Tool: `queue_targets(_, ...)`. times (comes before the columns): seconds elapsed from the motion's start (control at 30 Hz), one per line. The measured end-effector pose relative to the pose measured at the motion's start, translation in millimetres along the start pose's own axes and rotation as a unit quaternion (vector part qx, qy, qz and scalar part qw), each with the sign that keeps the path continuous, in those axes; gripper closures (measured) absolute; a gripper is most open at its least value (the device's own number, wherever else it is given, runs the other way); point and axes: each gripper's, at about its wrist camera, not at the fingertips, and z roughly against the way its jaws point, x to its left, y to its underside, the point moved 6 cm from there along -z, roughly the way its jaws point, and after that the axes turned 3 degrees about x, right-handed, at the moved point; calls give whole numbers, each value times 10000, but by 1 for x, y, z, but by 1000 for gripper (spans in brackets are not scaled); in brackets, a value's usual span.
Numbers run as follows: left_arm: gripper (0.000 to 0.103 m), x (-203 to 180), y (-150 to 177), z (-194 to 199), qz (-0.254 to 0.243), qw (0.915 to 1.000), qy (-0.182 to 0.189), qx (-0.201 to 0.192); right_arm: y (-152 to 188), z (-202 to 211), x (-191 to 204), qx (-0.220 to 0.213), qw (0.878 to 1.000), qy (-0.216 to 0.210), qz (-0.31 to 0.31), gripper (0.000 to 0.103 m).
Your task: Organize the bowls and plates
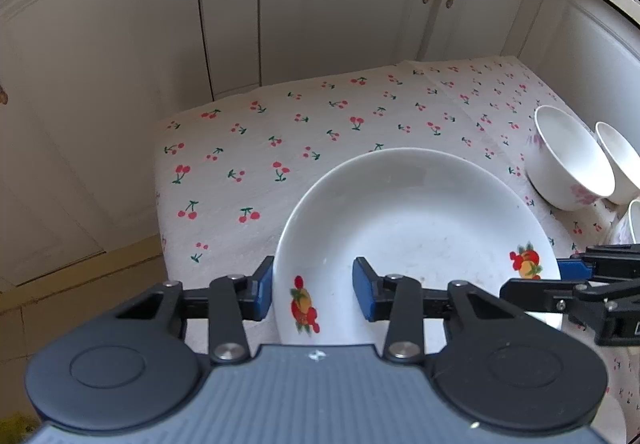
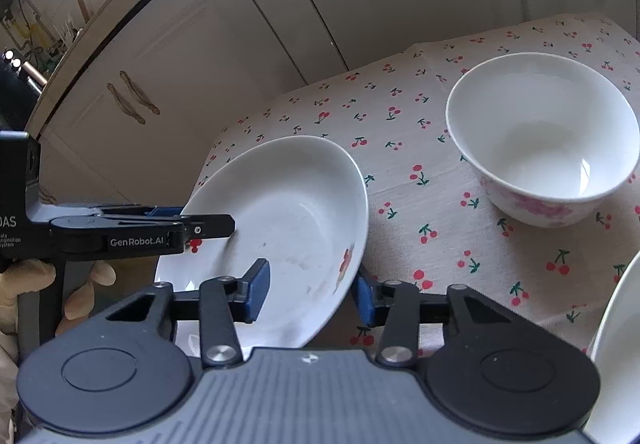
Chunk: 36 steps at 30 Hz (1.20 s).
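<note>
A white plate [image 1: 400, 224] [image 2: 288, 196] with fruit prints lies near the front of the cherry-print tablecloth [image 1: 280, 148]. My left gripper [image 1: 312, 292] [image 2: 200, 218] is shut on the plate's left rim, one blue pad outside the rim and one inside. My right gripper [image 2: 310, 292] [image 1: 534, 278] straddles the opposite rim, its pads a little apart from it, so it is open. A white bowl [image 2: 540, 136] [image 1: 568, 156] with pink flowers stands upright to the right of the plate.
A second bowl [image 1: 620, 160] and the rim of a third [image 1: 634, 220] sit at the far right. Another white dish edge [image 2: 616, 344] shows at the lower right. Cream cabinet doors [image 1: 320, 4] close off the back. A gloved hand [image 2: 24, 280] holds the left gripper.
</note>
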Motion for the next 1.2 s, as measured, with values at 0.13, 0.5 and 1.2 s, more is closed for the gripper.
queue_targets(0.13,64,-1,-1,2,38,10000,-11,16,0,0,-2,22,10000,23,-53,56)
queue_targets(0.5,64,-4,-6,8,5,10000,-85,20,-1,-1,-4,48,9999,80,-131,58)
queue_targets(1.2,64,-1,1,10,263,9996,63,113,1,-2,-20,234,9988,183,-392,88)
